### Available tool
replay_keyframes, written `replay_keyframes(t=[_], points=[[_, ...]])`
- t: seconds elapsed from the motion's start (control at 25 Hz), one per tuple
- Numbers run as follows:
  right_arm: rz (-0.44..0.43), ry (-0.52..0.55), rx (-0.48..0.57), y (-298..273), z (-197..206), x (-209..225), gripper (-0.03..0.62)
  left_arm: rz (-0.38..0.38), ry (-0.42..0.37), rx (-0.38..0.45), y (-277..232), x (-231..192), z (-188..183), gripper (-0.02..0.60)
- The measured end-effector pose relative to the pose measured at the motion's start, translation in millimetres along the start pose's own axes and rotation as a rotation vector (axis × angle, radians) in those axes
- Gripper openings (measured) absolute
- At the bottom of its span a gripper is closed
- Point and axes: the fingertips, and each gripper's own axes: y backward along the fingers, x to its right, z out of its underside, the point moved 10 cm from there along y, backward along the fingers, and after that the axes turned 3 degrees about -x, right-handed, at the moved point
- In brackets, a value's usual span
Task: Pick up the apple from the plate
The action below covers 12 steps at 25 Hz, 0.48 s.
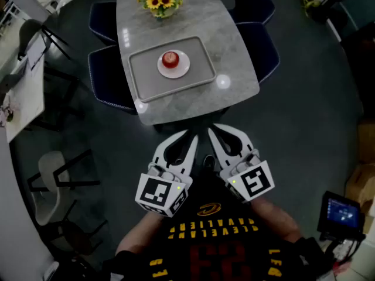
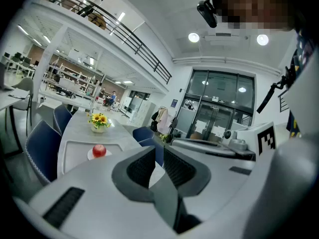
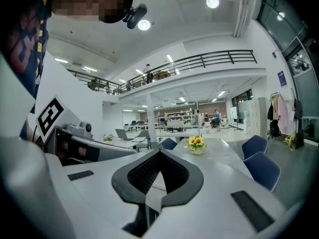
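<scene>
In the head view a red apple sits on a small white plate, which lies on a grey tray on the grey table. Both grippers hang well short of the table's near edge, close to my body. My left gripper and right gripper point toward the table, empty. In the left gripper view the apple shows far off, left of the nearly touching jaws of the left gripper. The right gripper has its tips together; its jaws hide the apple.
A vase of sunflowers stands at the table's far end. Dark blue chairs flank the table on both sides. A white chair and a desk are at the left, and a small screen at the right.
</scene>
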Motion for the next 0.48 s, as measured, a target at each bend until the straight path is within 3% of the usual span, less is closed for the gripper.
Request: replay_keyframes(t=[0.48], points=[[0.017,-0.034,0.064,2.1,-3.4,2.8,0.005,-0.003,-0.041,0.023,-0.3,1.8,-4.8,0.054]])
